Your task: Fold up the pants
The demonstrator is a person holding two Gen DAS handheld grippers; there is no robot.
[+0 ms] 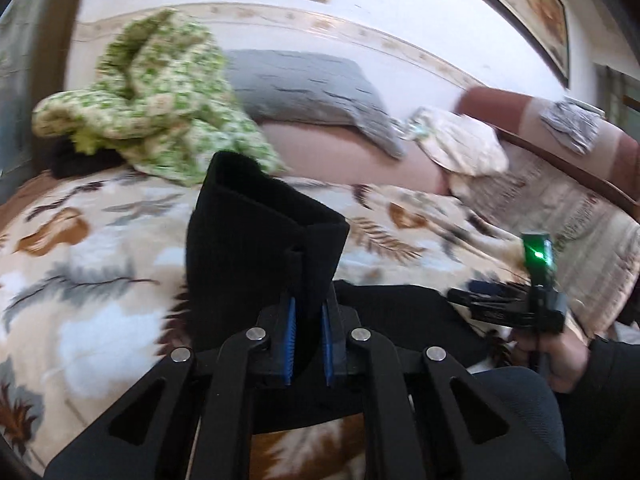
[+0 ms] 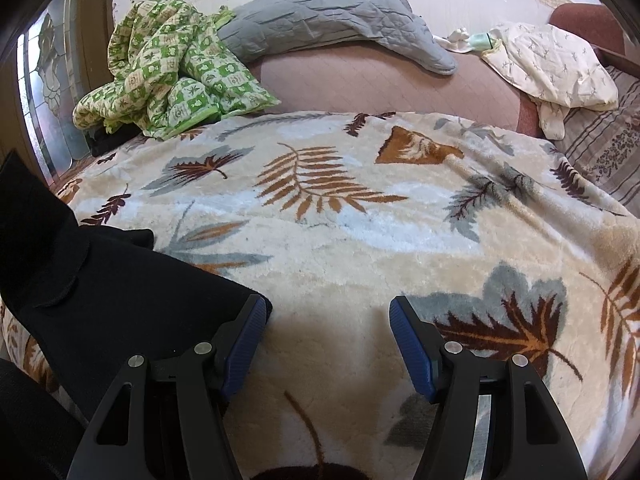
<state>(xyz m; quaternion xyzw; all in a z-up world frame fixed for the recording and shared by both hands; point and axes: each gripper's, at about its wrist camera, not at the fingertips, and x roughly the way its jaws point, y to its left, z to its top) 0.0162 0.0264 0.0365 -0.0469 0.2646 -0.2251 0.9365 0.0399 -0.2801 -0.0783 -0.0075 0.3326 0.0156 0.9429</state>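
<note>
Left gripper [image 1: 308, 320]: clamped on a fold of the black pants [image 1: 260, 248], the cloth pinched between the blue pads [image 1: 291, 336]; the pinched part stands up from the bed, likely lifted so it can be carried over the rest.

Right gripper [image 2: 328, 340]: jaws spread wide with nothing between them, hovering low over the blanket just beside the pants' edge; probably placed to take that edge or press it flat.

Pants: the rest lies flat on the leaf-print blanket [image 2: 360, 208], running from under the left gripper toward the right one; in the right wrist view the dark cloth fills the lower left, its edge just beside the left blue pad.

Fold stage: judging by the raised doubled flap, one fold is under way and not yet laid down.

Blanket: covers the near part of the bed, giving a broad working surface.

Farther back: a crumpled green checked quilt [image 2: 168, 68], a grey pillow [image 2: 332, 16] and a pale printed cloth [image 2: 552, 64], all well apart from the pants.

Risk: the raised flap may sag or twist if only one side is held.
</note>
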